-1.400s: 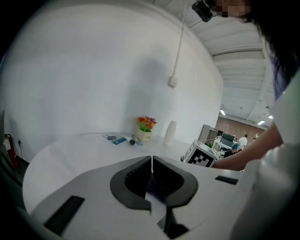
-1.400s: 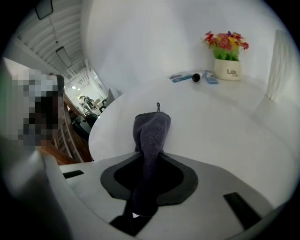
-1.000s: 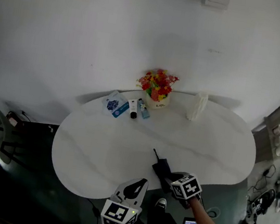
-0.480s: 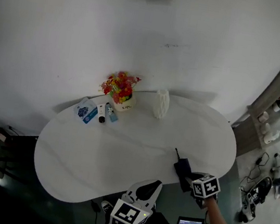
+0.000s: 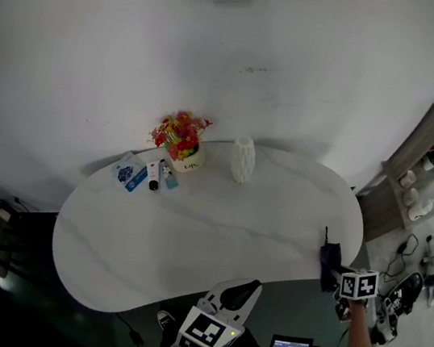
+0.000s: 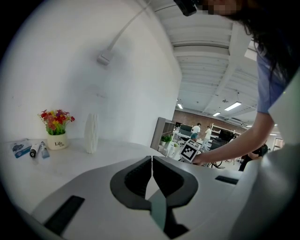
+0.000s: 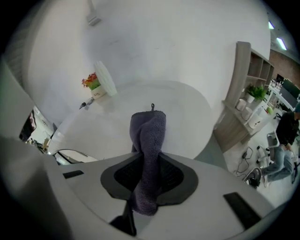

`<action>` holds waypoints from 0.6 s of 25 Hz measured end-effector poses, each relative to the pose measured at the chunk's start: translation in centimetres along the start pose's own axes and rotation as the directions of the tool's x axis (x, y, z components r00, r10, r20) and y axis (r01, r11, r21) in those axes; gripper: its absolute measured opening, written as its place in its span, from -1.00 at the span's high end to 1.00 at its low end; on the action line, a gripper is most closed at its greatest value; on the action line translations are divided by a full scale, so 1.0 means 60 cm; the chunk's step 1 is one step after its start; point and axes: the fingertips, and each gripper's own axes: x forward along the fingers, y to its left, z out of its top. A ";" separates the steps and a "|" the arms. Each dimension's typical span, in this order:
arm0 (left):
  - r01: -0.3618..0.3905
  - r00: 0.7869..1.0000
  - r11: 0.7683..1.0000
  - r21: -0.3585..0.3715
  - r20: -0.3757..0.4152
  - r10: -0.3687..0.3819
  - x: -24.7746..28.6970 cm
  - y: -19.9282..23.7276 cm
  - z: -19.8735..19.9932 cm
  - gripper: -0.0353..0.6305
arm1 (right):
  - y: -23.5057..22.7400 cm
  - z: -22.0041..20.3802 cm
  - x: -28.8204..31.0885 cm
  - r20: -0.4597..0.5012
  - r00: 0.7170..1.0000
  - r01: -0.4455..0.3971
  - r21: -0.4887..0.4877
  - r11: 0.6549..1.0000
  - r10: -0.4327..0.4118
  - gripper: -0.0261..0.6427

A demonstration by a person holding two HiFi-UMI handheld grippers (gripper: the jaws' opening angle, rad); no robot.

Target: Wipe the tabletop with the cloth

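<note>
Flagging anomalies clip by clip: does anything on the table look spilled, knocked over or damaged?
Nothing stands out. The flower pot and white vase stand upright on the table; the right gripper holds the cloth bunched.

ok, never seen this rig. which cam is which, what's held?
No robot: a person holds a two-jaw gripper in each hand. The top-down picture comes from a head camera; the other two ride on the grippers, looking along their jaws. The left gripper is shut and empty. The right gripper clamps a dark cloth at the right end of the white table. Along its far edge: a flower pot, a white vase, small tubes and packets.
</note>
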 end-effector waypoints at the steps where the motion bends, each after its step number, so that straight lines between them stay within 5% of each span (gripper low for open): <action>1: -0.002 1.000 1.000 0.000 -0.001 0.002 -0.002 0.000 -0.001 0.83 | -0.018 -0.002 -0.005 -0.002 1.000 0.021 0.007 1.000 -0.021 0.66; 10: -0.077 0.997 0.997 -0.021 -0.006 0.077 -0.049 0.029 -0.021 0.83 | -0.092 -0.006 -0.030 -0.017 0.987 0.161 0.037 0.986 -0.160 0.66; 15: -0.127 0.992 0.991 -0.044 0.004 0.127 -0.091 0.055 -0.030 0.83 | 0.015 0.038 -0.036 0.061 0.997 0.053 -0.003 0.999 -0.053 0.66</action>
